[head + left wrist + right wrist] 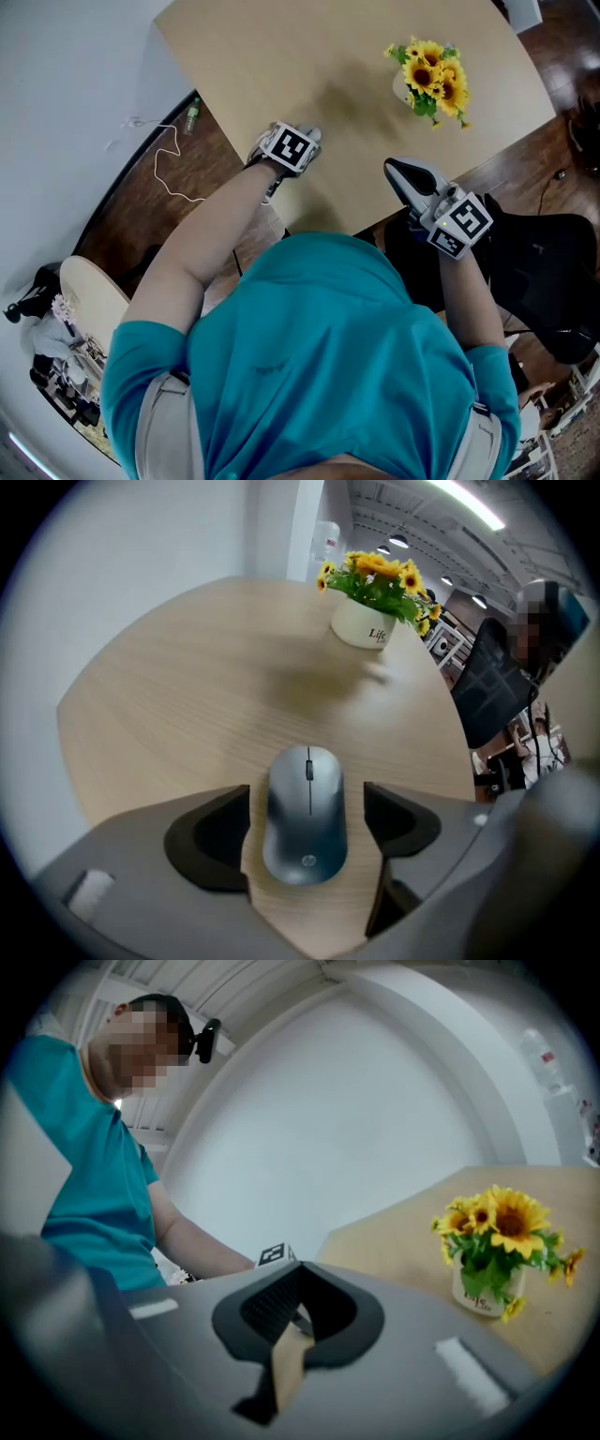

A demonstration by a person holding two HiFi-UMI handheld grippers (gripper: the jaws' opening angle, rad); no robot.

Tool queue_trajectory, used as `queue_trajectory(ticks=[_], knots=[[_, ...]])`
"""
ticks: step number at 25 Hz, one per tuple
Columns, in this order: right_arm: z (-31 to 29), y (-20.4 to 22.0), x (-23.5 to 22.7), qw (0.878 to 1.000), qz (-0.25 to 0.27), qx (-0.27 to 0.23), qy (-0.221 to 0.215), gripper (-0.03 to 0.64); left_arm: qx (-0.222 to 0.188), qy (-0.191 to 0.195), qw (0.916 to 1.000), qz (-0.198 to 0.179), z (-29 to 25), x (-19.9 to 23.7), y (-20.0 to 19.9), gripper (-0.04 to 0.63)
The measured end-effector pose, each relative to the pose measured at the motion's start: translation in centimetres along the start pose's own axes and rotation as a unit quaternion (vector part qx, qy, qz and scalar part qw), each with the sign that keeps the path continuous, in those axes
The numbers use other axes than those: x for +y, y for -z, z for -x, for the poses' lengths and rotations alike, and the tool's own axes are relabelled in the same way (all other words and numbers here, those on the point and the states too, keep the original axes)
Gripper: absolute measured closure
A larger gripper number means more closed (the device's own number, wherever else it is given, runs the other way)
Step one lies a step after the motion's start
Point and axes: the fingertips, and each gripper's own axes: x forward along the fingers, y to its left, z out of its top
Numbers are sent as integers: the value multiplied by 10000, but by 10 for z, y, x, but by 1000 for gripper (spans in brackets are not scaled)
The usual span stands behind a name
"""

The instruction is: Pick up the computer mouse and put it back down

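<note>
- The left gripper [307, 834] points steeply down at the table [169, 705]. Its 2 jaws are spread wide, 1 on each side of the mouse, and a narrow strip of wood shows between each pad and the mouse, so they do not press on it.
- The mouse [305, 813] lies flat on the light wooden table, near the edge on the person's side. It is silver-grey and becomes darker, blue-grey, toward its rear. It has a smooth oval body, a thin line between its 2 buttons, and a small dark scroll wheel.
- A small round logo is on the rear of the mouse. It looks like "hp", but it is too small to read for sure.
- No cable shows on the mouse.
- In the head view the mouse is hidden under the left gripper and its marker cube [292, 147].
- The right gripper [292, 1330] is held about level, beside the table edge. Its 2 jaws are pressed together with nothing between them.
- Farther away on the table is a white pot [361, 628] of sunflowers [375, 574]. The writing on the pot begins with "Lif"; the rest is cut off.
- Behind the table the room is blurred and hard to make out.
</note>
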Motion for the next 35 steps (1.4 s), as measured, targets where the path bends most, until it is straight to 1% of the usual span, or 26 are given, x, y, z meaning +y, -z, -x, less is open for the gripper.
queue_trajectory(ticks=[4, 5, 7, 10, 12, 13, 15, 17, 19, 20, 24, 27, 31, 35], knots=[[5, -1, -3, 10000, -20, -38, 31, 614, 133, -162, 9998, 71, -12, 8, 5, 207], [6, -1, -4, 10000, -27, -53, 44, 614, 190, -274, 9994, 57, -11, 11, 6, 231], [10, 0, -5, 9999, -48, -78, 68, 614, 285, -453, 9986, 8, -8, 16, 7, 232], [12, 1, -2, 9999, -61, -94, 84, 614, 315, -491, 9983, -27, -7, 15, 7, 233], [12, 0, 1, 9999, -40, -101, 69, 614, 215, -344, 9992, -34, -12, 9, 4, 253], [12, -1, 3, 9999, -26, -104, 64, 614, 129, -229, 9996, -46, -16, 5, 3, 296], [13, -2, 5, 9999, -2, -112, 68, 614, 38, -169, 9998, -97, -18, 2, 2, 299], [15, -2, 6, 9999, 15, -118, 82, 614, -88, -81, 9999, -72, -17, 0, 2, 299], [17, -3, 8, 9999, 32, -116, 98, 614, -118, -244, 9996, -22, -1, 7, 3, 301], [17, -4, 8, 9999, 42, -113, 105, 614, -198, -254, 9995, 4, 7, 8, 1, 301], [18, -8, 15, 9998, 109, -112, 85, 614, -864, 179, 9961, 97, 33, -6, -17, 301], [16, -15, 23, 9997, 201, -124, 40, 614, -1385, 459, 9892, 148, 61, -16, -26, 301], [15, -25, 32, 9993, 340, -161, -10, 614, -2136, 787, 9737, 116, 103, -30, -36, 301], [15, -35, 40, 9986, 488, -208, -45, 614, -2898, 978, 9520, 134, 152, -41, -46, 302]])
